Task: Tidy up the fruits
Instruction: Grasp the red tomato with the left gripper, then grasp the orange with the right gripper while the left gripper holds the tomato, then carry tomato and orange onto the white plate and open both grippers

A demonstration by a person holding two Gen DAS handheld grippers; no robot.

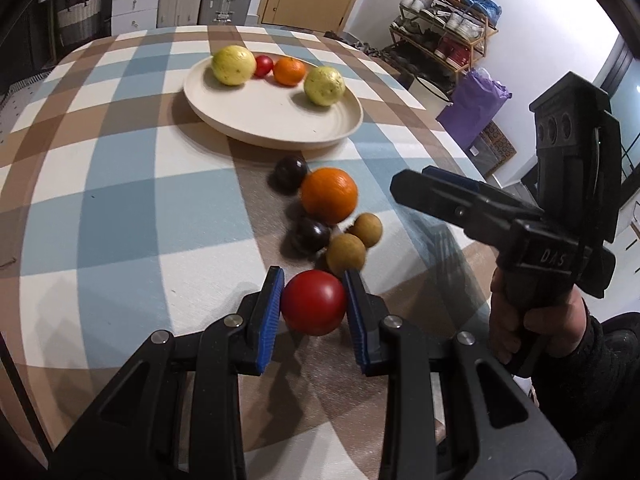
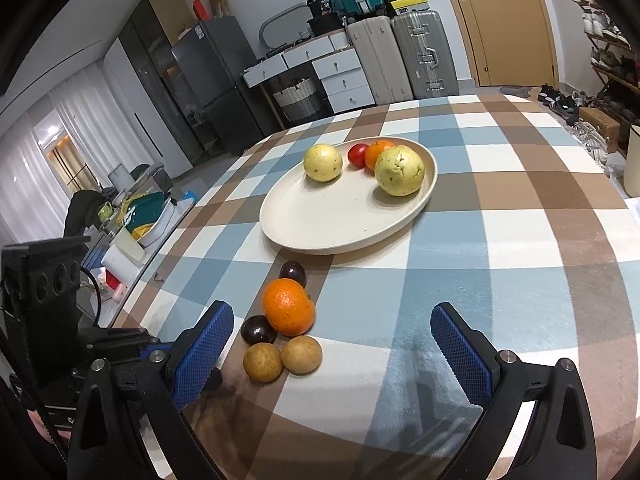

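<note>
My left gripper is shut on a red tomato, its blue pads pressing both sides, just above the checked tablecloth. Beyond it lie two tan round fruits, two dark plums and an orange. A cream plate farther back holds two yellow-green fruits, a small red tomato and a mandarin. My right gripper stands open over the cloth, right of the loose fruits: the orange, the tan fruits and the plums. The plate lies ahead.
The checked table ends at a curved edge on the left, with a cluttered counter below it. A shoe rack and a purple bag stand past the right edge. A hand holds the right gripper's handle.
</note>
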